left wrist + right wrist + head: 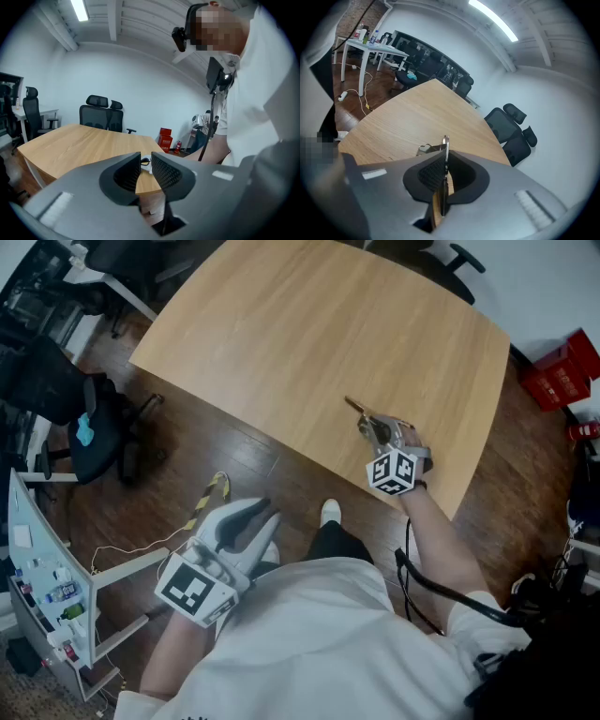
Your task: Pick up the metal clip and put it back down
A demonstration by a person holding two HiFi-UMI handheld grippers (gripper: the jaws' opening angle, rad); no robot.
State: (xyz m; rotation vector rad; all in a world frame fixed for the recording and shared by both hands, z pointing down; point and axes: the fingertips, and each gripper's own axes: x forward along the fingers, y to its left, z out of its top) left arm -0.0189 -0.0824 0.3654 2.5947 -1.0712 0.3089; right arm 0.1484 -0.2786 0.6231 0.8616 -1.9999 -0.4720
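The metal clip (355,408) is a thin silvery piece over the near right part of the wooden table (309,324). My right gripper (369,426) is shut on it. In the right gripper view a flat metal strip of the clip (446,142) stands upright between the pressed pads, and the clip's wire part (423,149) shows just beyond the jaws, close to the table (408,117). Whether it touches the wood I cannot tell. My left gripper (265,512) hangs off the table near the person's waist, open with nothing between its fingers (146,161).
Black office chairs (441,259) stand at the table's far side, and another chair (84,418) at the left. Red boxes (562,371) and a fire extinguisher (583,430) sit on the floor at the right. A white shelf (37,587) stands at the lower left.
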